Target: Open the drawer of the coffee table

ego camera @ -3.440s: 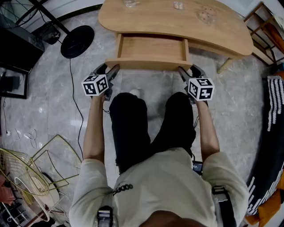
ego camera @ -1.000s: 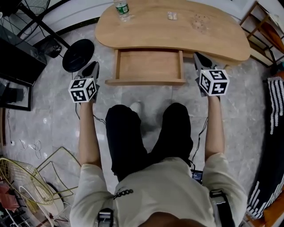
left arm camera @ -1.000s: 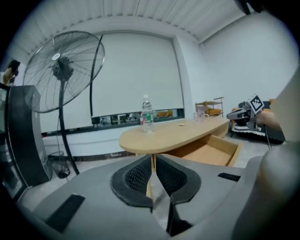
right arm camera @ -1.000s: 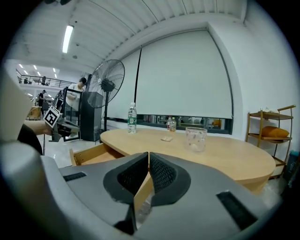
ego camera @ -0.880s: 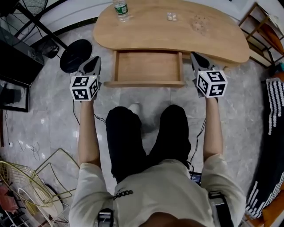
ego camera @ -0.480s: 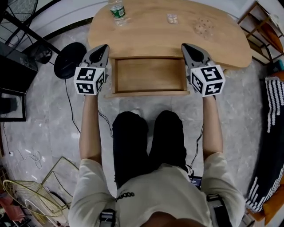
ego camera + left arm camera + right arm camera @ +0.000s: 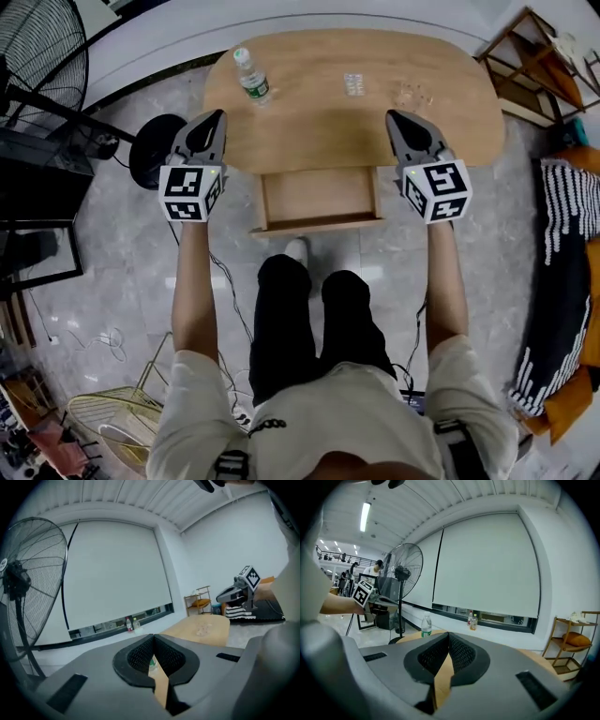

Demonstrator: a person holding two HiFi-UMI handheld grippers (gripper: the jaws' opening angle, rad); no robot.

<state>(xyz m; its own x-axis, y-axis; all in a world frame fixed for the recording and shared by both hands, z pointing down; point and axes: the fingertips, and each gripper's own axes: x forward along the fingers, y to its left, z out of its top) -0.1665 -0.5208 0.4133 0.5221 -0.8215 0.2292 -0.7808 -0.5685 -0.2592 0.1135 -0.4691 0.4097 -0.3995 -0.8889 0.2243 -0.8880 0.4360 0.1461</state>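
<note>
The light wooden coffee table stands ahead of me, and its drawer is pulled out toward my legs and looks empty. My left gripper is shut on nothing and hangs in the air over the table's left end. My right gripper is shut and empty too, above the table's right part. Neither touches the drawer. In the left gripper view the shut jaws point over the table top. The right gripper view shows its jaws closed as well.
A water bottle and a small clear item sit on the table. A standing fan with its round base is at the left. A wooden shelf and striped cloth are at the right. A wire basket lies near my left.
Both grippers have left the drawer's front corners and risen beside, then above, the table. The head view has pulled up and back. The drawer stays open.
</note>
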